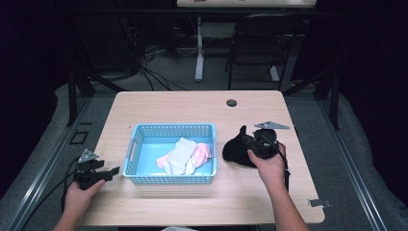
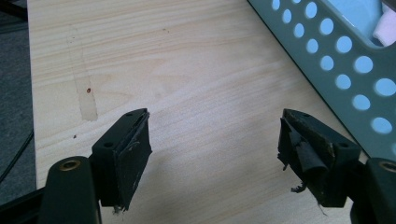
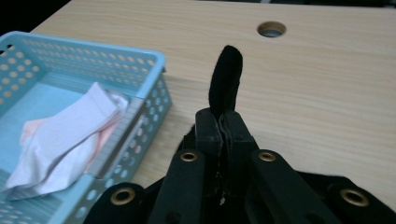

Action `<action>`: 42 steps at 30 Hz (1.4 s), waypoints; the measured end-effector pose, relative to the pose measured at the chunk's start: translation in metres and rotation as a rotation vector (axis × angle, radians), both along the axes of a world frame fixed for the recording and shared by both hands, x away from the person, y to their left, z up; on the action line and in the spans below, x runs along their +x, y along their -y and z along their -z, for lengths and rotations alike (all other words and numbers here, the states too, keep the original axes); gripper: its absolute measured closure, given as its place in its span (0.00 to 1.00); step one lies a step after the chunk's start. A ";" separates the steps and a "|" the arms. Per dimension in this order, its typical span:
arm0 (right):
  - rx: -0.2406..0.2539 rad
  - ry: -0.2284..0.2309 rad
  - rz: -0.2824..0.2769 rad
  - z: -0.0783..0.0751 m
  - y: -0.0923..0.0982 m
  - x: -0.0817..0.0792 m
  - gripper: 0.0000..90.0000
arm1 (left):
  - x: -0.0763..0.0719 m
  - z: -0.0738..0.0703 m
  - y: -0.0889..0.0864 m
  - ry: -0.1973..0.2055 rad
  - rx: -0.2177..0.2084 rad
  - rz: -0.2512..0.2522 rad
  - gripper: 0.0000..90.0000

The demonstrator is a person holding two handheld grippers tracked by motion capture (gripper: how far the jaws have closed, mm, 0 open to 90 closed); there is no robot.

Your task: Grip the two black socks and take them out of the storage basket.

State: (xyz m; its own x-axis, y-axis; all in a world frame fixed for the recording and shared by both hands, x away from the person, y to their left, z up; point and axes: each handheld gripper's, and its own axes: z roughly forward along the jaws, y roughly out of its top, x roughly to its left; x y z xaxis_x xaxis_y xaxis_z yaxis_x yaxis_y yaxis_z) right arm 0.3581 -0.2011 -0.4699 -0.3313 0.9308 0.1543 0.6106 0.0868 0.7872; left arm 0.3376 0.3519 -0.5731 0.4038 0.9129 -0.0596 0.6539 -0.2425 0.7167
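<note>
black cloth (image 3: 226,77) pinched in right claw (image 3: 223,122) low over table, left claw (image 2: 215,144) resting agape

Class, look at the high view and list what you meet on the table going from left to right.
Left hand-held gripper → blue basket → white sock → pink sock → black sock → right hand-held gripper.

A light wooden worktop (image 1: 192,103) stands on grey carpet (image 1: 183,77); at twelve o'clock cables (image 1: 144,67), at one o'clock a black chair (image 1: 260,45), darkness around.
</note>
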 end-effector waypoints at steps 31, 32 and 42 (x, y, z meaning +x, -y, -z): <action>-0.007 -0.092 0.125 0.056 0.044 0.001 0.58 | 0.000 0.000 0.000 0.001 -0.005 0.000 0.28; -0.008 -0.088 0.120 0.055 0.043 0.000 0.57 | 0.000 0.000 0.000 0.001 -0.005 0.000 0.28; -0.006 -0.069 0.046 0.050 0.025 -0.004 0.54 | 0.000 0.000 0.000 0.001 -0.004 0.000 0.28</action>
State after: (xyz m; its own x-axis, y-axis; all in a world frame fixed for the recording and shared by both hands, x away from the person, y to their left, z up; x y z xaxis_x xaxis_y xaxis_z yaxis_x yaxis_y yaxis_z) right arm 0.3540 -0.2262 -0.5201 -0.2765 0.9459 0.1698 0.6668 0.0616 0.7427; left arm 0.3379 0.3523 -0.5728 0.4038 0.9127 -0.0628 0.6530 -0.2395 0.7185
